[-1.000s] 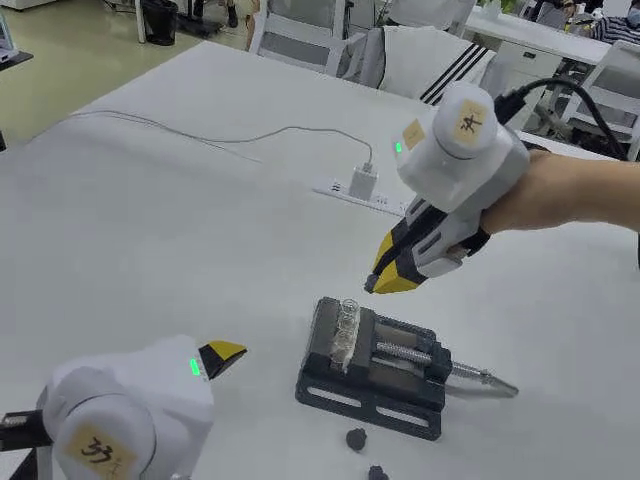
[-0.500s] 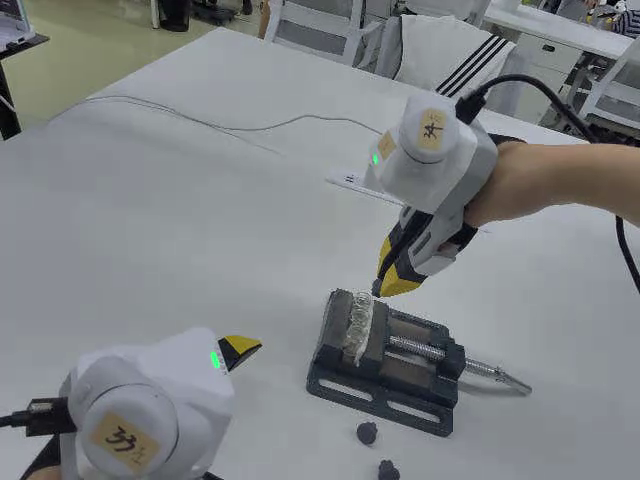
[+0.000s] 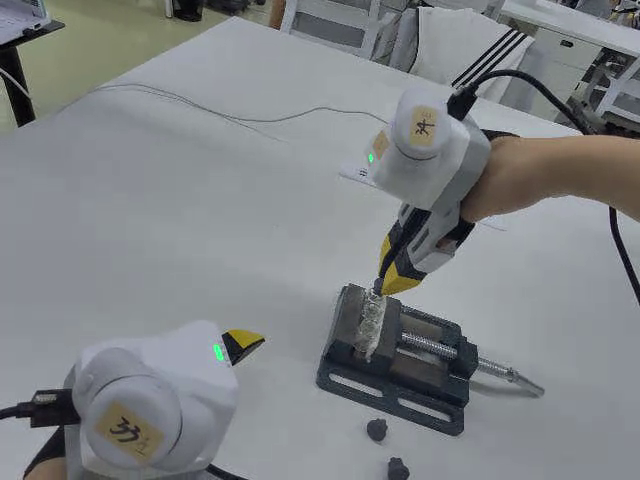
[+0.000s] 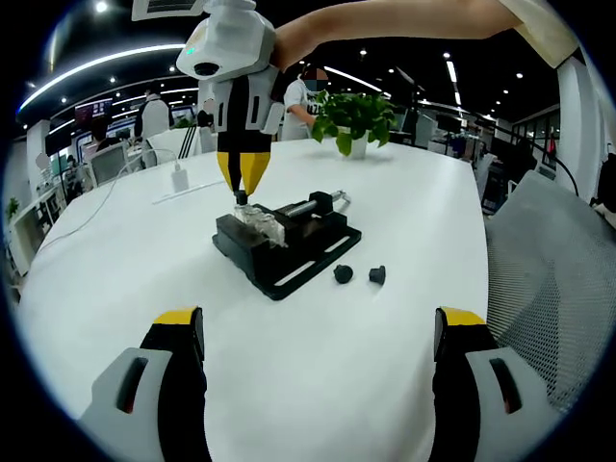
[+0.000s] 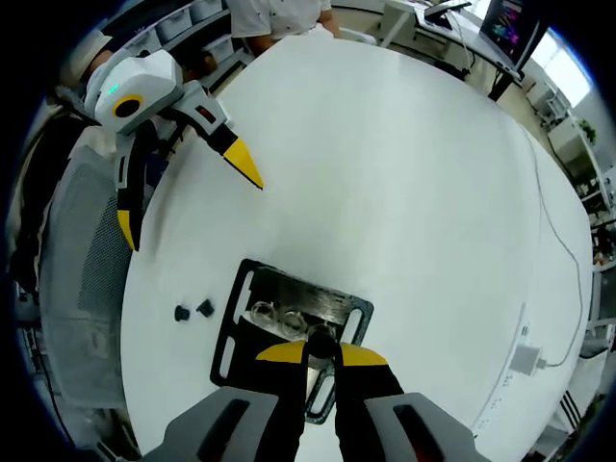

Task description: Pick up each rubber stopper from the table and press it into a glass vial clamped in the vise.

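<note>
Right gripper (image 5: 321,354): nearly closed on a stopper (image 5: 322,338), just above vials (image 5: 277,316).
Left gripper (image 4: 316,325): wide open, empty.
Stopper: likely soft, light; hold its sides.
Vials: probably fragile; press gently.

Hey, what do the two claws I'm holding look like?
The right claw and left claw match: rounded white housings, a green indicator light, black jaws with yellow tips, and tan stickers with handwritten marks. A black cable leaves each.

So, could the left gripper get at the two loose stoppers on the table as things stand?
Probably yes: the left gripper is open, and bare table lies between its jaws and both stoppers; the vise sits beyond them.
</note>
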A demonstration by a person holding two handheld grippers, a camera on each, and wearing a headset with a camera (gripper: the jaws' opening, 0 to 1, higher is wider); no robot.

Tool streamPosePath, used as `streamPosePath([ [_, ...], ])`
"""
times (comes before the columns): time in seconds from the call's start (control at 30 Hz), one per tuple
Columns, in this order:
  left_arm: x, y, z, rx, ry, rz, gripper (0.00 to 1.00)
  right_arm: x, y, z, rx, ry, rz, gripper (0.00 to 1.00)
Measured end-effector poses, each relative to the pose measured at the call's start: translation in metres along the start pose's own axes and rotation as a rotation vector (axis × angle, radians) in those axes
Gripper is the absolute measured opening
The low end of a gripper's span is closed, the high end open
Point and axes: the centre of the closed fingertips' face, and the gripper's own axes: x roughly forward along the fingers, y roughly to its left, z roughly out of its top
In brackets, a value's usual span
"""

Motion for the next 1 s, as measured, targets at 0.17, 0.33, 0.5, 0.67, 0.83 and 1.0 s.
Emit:
streamPosePath([
  [0.17,-0.0001,-0.0001,-0.0023,-0.007,0.003,-0.001,0.98,0.0006,0.0014,0.0008,-0.004,0.005,0.007,0.06],
  [0.33,-0.0006,0.0003,-0.0017,-0.008,0.000,0.000,0.99,0.0007,0.0008,0.0006,0.006,0.016,0.006,0.06],
  [0.5,-0.0017,0.0018,-0.0027,-0.013,-0.001,0.005,0.99,0.0007,-0.0005,0.0021,0.040,0.035,0.012,0.05],
  [0.67,-0.0018,0.0021,-0.0040,-0.016,-0.001,0.006,0.99,0.0013,-0.0007,0.0012,0.106,0.046,0.018,0.05],
  [0.83,-0.0009,0.0014,-0.0036,-0.018,-0.005,0.004,0.99,0.0015,0.0008,0.0007,0.149,0.039,0.011,0.05],
  [1.0,0.0002,0.0000,-0.0025,-0.020,-0.010,0.001,0.99,0.0014,-0.0015,0.0010,0.205,0.033,0.012,0.04],
])
